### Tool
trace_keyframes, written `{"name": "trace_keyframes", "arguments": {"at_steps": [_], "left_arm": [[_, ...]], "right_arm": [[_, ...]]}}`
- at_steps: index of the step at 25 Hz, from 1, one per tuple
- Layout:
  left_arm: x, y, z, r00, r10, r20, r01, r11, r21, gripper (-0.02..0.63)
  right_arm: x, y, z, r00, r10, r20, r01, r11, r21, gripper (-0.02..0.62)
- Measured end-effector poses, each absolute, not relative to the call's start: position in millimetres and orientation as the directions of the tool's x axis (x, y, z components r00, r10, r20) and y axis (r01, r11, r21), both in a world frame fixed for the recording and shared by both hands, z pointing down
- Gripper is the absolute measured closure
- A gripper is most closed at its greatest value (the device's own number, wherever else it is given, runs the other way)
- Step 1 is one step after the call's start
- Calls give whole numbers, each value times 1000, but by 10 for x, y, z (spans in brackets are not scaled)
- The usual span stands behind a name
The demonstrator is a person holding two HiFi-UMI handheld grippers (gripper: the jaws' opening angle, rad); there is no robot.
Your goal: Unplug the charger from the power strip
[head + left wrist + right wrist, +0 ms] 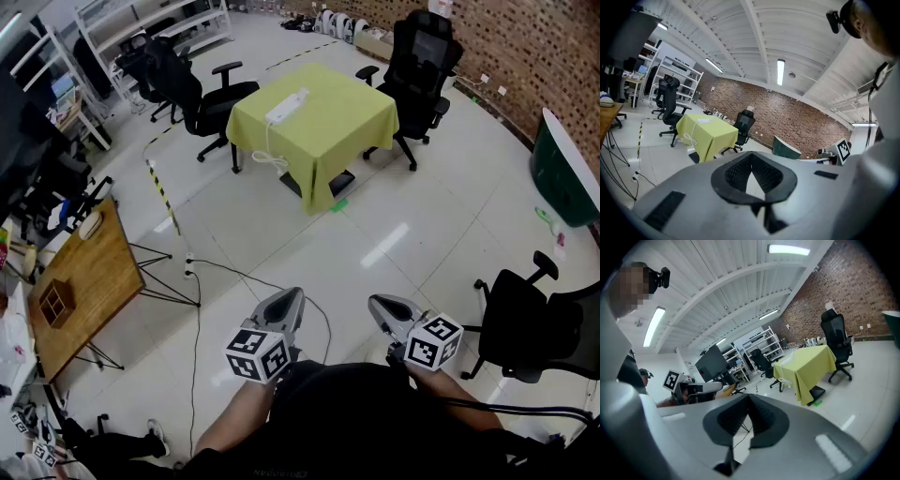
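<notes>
Nothing's happening at the plug yet imo: the square table draped in a yellow-green cloth [349, 127] sits well off across the glossy pale tiled floor [412, 234], and both tools hang close to the person's body, well short of that table. The left gripper [292, 298], smooth grey plastic with black ribbed pads, has its jaws pinched together at the tips, with only a small diamond-shaped hollow behind them and nothing in it. The right gripper [379, 305] is the same, closed up and empty. The long white plastic power strip [286, 105] lies flat on the table's top toward its left edge. Its thin white cable [271, 157] drops over that edge in a loose loop down the cloth. I can't pick out the charger itself from here, it's too small. How I'd do it: walk up to the table first and open the jaws. Pin the strip's body down with one gripper, since light slick plastic on soft cloth will probably slide or lift. Then clamp the charger's hard body (not its cord) with the other and pull straight out along the prongs, no twisting.
</notes>
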State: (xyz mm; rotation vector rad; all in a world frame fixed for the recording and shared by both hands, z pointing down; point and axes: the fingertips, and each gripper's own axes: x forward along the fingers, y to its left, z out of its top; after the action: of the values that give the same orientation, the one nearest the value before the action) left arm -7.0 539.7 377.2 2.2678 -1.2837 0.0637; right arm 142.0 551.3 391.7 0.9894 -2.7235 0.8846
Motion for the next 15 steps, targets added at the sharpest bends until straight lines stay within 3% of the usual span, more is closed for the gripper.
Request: {"name": "trace_keyframes", "arguments": {"at_steps": [15], "left_arm": [[-692,5467,3830,611,-737,290,-770,-469,432,600]], "right_arm": [[669,5534,3929,-750,-584,311,-655,589,-474,592]]}}
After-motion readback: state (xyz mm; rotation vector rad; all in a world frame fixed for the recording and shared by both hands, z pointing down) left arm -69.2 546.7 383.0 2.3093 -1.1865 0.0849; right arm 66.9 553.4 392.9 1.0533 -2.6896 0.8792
